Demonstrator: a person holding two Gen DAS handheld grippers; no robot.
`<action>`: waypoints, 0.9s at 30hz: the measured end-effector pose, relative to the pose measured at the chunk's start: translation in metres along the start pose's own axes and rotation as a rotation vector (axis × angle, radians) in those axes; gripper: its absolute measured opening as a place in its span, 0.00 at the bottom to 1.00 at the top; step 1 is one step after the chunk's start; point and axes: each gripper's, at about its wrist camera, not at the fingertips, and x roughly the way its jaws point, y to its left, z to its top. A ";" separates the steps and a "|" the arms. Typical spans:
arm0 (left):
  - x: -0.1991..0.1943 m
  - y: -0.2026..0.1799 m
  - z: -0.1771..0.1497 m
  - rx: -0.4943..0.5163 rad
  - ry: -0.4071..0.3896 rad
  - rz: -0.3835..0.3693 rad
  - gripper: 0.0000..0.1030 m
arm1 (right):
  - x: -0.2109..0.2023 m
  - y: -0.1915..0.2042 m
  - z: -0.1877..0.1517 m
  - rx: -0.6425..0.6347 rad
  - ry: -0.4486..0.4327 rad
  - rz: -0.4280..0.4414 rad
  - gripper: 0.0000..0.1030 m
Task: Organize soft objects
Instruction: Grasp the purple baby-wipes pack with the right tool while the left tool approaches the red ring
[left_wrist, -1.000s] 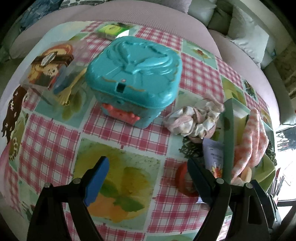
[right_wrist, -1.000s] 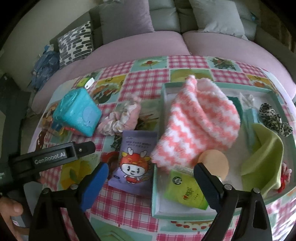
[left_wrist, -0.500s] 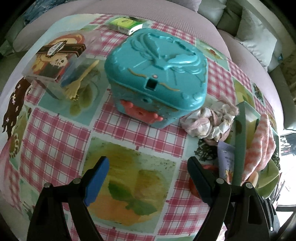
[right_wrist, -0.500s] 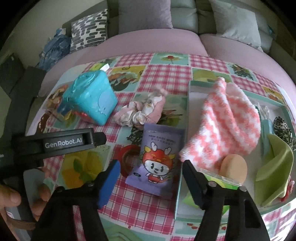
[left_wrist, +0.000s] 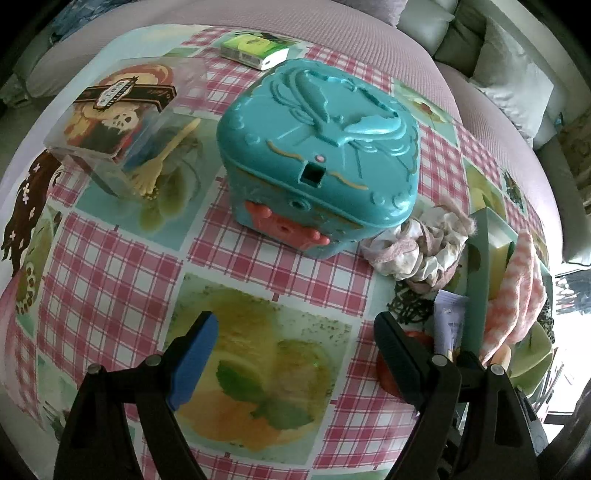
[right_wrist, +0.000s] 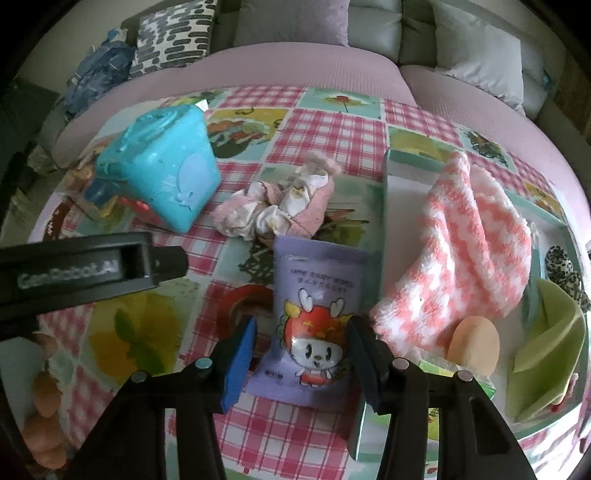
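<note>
Pink-checked oilcloth (left_wrist: 122, 266) with fruit pictures covers the table, and a mauve sofa (left_wrist: 258, 14) curves behind it at 12 o'clock in the left wrist view. Left gripper (left_wrist: 291, 354) hangs over a lemon picture with its fingers spread wide and nothing between them. At 12 o'clock from it stands a teal toy box (left_wrist: 321, 147) with a coral clasp. A clear plastic box (left_wrist: 122, 125) holding a yellow fork lies at 10 o'clock, a green packet (left_wrist: 255, 48) beyond it near the far edge. At 2 o'clock a pale scrunchie (left_wrist: 417, 247) lies just beside the teal toy box, and past it stands the wall of a mint tray (left_wrist: 480, 273) with a pink-and-white fluffy cloth (left_wrist: 521, 288) draped inside

Same checked cloth fills the right wrist view, sofa cushions at 12 o'clock. Right gripper (right_wrist: 301, 354) points down at a purple wipes packet (right_wrist: 314, 314) printed with a cartoon figure; its fingers are closing, one on each side of the packet, and whether the pads already press on it I cannot tell. A red tape ring (right_wrist: 240, 299) lies partly under the packet at 10 o'clock. The scrunchie (right_wrist: 277, 210) lies at 12 o'clock from the packet, the teal toy box (right_wrist: 162, 166) at 10 o'clock. The mint tray (right_wrist: 399, 173) at 3 o'clock holds the fluffy cloth (right_wrist: 469, 251), a peach sponge (right_wrist: 472, 343), a green cloth (right_wrist: 546, 343) and a leopard-print scrunchie (right_wrist: 561, 266). The left gripper's black body (right_wrist: 85, 269) crosses at 9 o'clock, a hand (right_wrist: 44, 417) below it
</note>
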 end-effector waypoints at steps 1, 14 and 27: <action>0.000 0.000 0.000 0.000 0.000 0.000 0.84 | 0.001 0.001 0.000 -0.005 0.000 -0.008 0.51; -0.004 -0.008 -0.001 0.019 -0.006 -0.009 0.84 | -0.005 -0.010 0.001 0.023 -0.015 0.003 0.31; -0.002 -0.031 -0.005 0.082 -0.003 -0.034 0.84 | -0.021 -0.040 0.001 0.134 -0.058 0.081 0.16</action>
